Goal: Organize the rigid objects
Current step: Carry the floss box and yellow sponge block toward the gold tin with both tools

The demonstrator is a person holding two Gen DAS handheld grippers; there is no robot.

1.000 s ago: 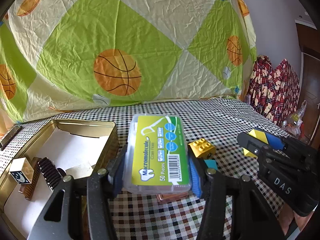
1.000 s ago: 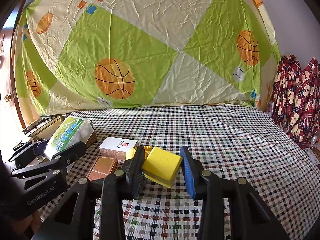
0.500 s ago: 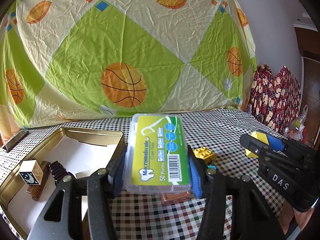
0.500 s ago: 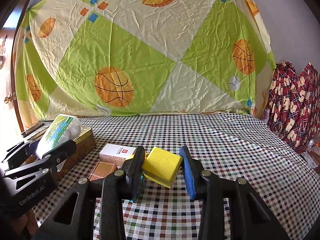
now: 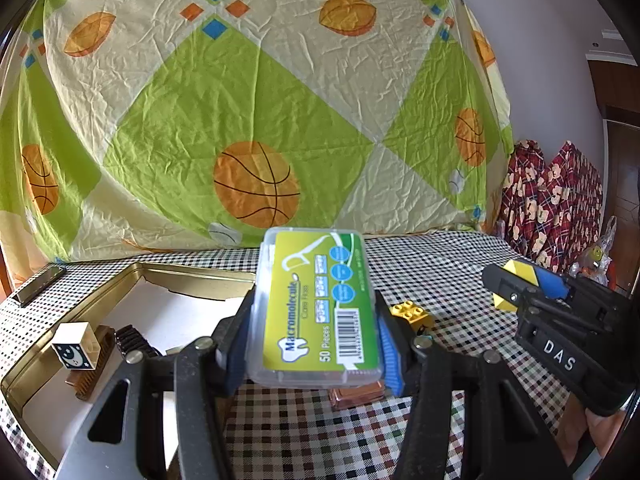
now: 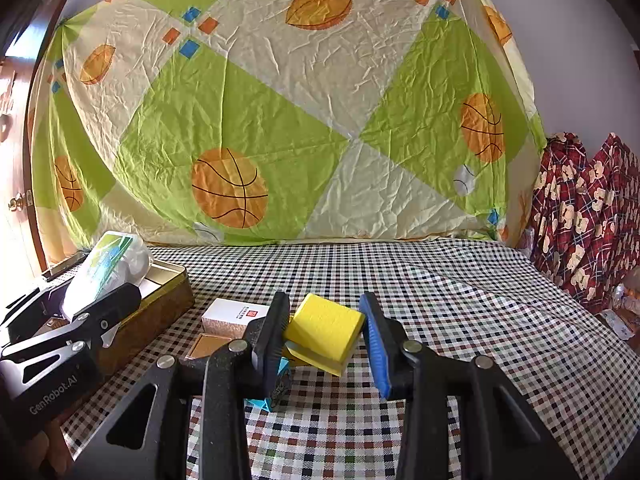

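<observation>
A basketball-print sheet [image 5: 256, 128] hangs behind the checkered tablecloth [image 6: 460, 320].

Looks like someone's home, probably a bedroom or spare room. There's a basketball-print bedsheet [image 6: 280, 128] hung as a backdrop, a checkered cloth over the tabletop [image 6: 460, 312], red teddy-bear fabric [image 6: 584, 216] piled alongside, and a wooden door [image 6: 16, 168].

- A wrinkled sheet [image 6: 280, 120] printed with basketballs hangs behind the checked tablecloth [image 6: 440, 300].
- Right of the sheet: white wall [image 5: 540, 40], red patterned fabric [image 6: 580, 220].
- Left of it: wooden door [image 6: 16, 160].
</observation>
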